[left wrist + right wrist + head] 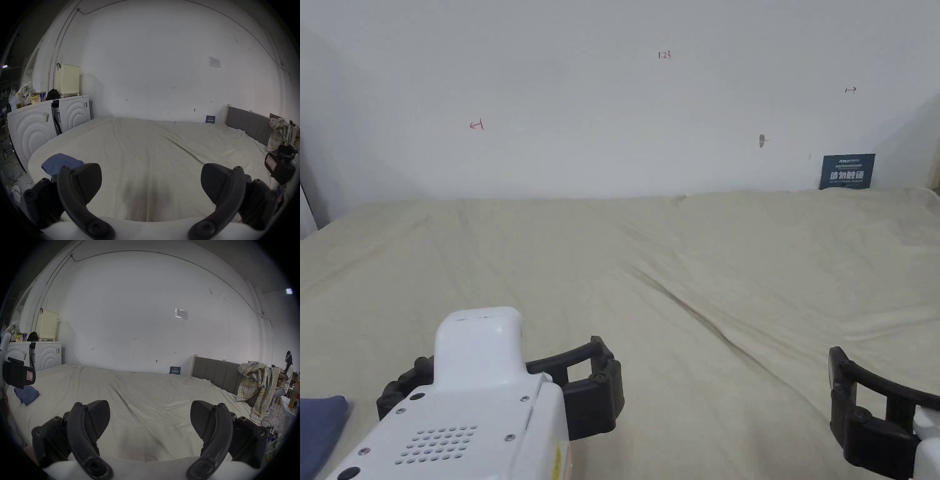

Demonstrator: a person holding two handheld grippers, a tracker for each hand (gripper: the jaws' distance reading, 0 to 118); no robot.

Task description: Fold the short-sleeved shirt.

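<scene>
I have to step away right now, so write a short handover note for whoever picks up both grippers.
Left gripper: open, holding nothing, hovering over the cream bed sheet.
Right gripper: open, holding nothing, over the same sheet.
Blue garment: lies bunched near the bed's left edge, beside the left gripper; whether it is folded cannot be told.
Plaid shirt: draped over the headboard at the right.
Done: no fold can be confirmed.
Left: probably pick up a shirt, spread it flat, then fold it.

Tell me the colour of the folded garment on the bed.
Blue garment; clearest in the right gripper view.
</scene>
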